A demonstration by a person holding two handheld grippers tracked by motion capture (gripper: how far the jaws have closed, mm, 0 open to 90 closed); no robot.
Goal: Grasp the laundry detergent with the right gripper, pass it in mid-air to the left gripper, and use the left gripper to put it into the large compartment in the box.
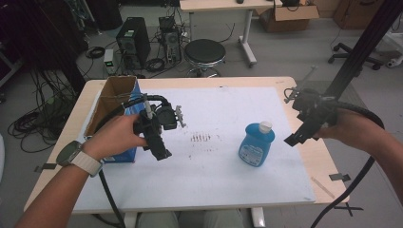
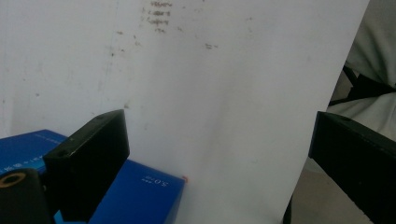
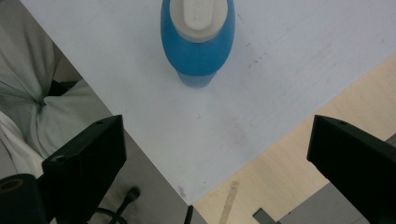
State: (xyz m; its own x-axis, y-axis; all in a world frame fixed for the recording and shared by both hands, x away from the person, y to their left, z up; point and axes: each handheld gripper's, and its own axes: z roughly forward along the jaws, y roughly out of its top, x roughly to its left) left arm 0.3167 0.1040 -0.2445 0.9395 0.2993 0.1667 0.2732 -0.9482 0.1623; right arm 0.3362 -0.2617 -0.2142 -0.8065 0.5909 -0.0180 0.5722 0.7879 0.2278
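Blue bottle (image 1: 257, 144) upright right of centre on the white table (image 1: 214, 175), right gripper (image 1: 298, 136) beside it with fingers released, left gripper (image 1: 160, 151) at centre-left, fingers released, beside a blue box (image 1: 124, 154)

blue box (image 2: 135, 196) just right of left gripper's left-hand finger (image 2: 88, 163), small white print, upside down, looks like "50" plus tiny chars, rest too small to read, blue bottle (image 1: 256, 144) label (image 1: 250, 153) w/ print, illegible
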